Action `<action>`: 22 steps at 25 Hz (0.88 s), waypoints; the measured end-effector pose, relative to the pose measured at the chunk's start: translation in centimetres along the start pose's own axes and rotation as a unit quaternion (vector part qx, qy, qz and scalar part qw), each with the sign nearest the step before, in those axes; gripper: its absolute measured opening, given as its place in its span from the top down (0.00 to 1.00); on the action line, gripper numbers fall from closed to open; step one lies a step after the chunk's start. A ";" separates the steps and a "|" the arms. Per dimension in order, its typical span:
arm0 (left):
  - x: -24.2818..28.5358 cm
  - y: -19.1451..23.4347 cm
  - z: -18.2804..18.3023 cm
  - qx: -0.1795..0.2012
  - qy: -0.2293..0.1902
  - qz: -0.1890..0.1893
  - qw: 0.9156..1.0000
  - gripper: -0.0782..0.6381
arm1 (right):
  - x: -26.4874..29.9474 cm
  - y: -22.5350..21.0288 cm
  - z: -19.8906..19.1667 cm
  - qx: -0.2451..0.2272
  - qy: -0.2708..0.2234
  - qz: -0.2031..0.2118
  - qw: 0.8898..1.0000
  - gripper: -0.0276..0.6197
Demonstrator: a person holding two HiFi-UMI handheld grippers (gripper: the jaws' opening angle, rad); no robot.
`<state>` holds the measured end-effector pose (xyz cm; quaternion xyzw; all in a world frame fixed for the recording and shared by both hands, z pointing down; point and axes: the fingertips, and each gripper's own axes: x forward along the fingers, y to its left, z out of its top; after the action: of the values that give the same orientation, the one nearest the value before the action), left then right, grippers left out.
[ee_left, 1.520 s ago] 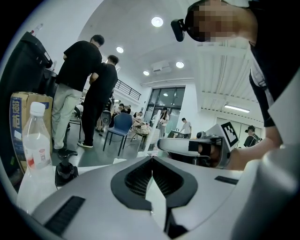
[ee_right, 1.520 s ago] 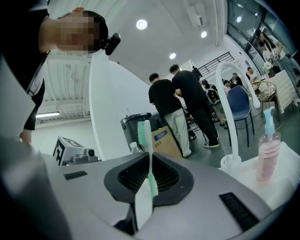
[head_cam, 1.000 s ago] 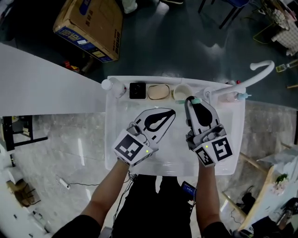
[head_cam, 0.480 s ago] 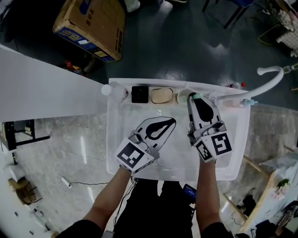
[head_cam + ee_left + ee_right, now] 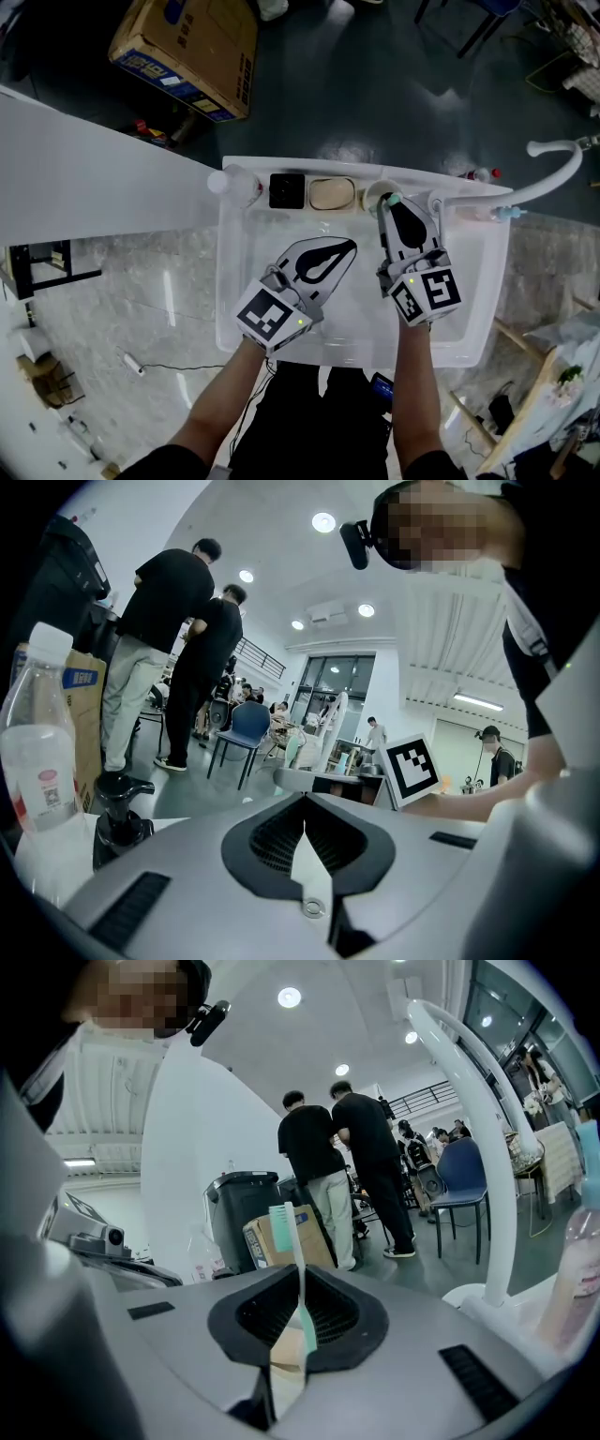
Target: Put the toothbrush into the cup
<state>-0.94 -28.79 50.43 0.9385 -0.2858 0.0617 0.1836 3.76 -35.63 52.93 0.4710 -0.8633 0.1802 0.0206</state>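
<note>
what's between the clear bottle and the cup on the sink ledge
Head view: a black square item and a beige block, side by side between the bottle and the cup.

**A:** What stood along the far edge of the sink (image 5: 251, 246)?

**B:** A row, running rightward from the far left corner: a bottle (image 5: 232, 182), a dispenser (image 5: 285, 189), a dish (image 5: 333, 194), then the cup (image 5: 374, 193).

**A:** And right of the cup?

**B:** The tap (image 5: 555, 171) rose just beside it and reached out past the right edge. A small bottle (image 5: 481, 174) stood at the far right corner.

**A:** Where were the grippers?

**B:** Both were over the basin. The left gripper (image 5: 350, 245) was near the middle, short of the row. The right gripper (image 5: 390, 202) was to its right, tips at the cup. The toothbrush (image 5: 395, 199) was between its jaws, head at the cup's right rim.

**A:** Anything beyond the sink?

**B:** A box (image 5: 187, 47) lay on the floor, behind the far left corner.
</note>
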 end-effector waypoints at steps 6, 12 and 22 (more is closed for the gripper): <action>0.1 -0.3 -0.2 -0.006 0.000 -0.003 1.000 0.88 | 0.2 0.0 -0.9 0.006 0.007 -0.002 1.000 0.91; 0.1 -0.6 -0.4 -0.010 0.002 -0.005 1.000 0.88 | 0.3 0.2 -1.3 0.012 0.009 0.003 1.000 0.91; 0.0 -0.8 -0.9 -0.010 0.008 -0.006 1.000 0.88 | 0.3 0.2 -1.2 0.011 0.006 -0.001 1.000 0.71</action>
<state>-0.48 -27.80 51.01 0.9379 -0.2792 0.0653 0.1953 3.26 -35.39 54.10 0.4713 -0.8605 0.1925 0.0208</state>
